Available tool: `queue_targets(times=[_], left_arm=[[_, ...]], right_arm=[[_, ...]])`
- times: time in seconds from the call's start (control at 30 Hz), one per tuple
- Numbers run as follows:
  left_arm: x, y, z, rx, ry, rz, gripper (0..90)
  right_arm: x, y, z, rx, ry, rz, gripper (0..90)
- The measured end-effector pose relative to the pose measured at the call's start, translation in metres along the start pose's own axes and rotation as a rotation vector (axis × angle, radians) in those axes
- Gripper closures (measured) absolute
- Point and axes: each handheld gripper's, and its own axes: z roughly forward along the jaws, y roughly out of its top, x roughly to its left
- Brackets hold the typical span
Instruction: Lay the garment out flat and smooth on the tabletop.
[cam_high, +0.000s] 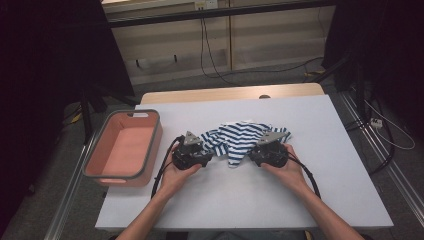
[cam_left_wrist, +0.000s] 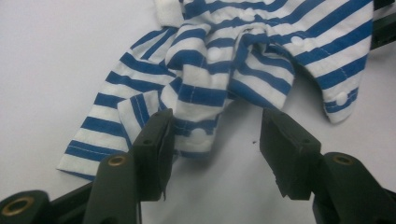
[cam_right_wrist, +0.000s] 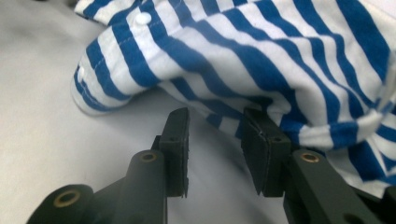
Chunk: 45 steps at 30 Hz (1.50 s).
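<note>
Striped garment (cam_high: 239, 139) lies crumpled mid-table on the white table (cam_high: 300, 195), pink bin (cam_high: 125, 147) off to its left. Left gripper (cam_left_wrist: 215, 140) has its jaws spread at a fold, not pinching; right gripper (cam_right_wrist: 215, 140) likewise gapes at the hem.

White table (cam_high: 300, 200): striped garment (cam_high: 235, 137), pink bin (cam_high: 125, 145).

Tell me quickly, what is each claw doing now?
Left claw: open, one jaw touching the striped cloth, no grip.
Right claw: open at the cloth's edge, holding nothing.
</note>
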Motion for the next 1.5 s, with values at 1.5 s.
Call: queue_targets(times=[1.5], left_arm=[[0.005,-0.002,0.0,-0.017,-0.038,-0.011,76.0]], right_arm=[[-0.015,0.0,-0.012,-0.043,0.033,0.138,90.0]])
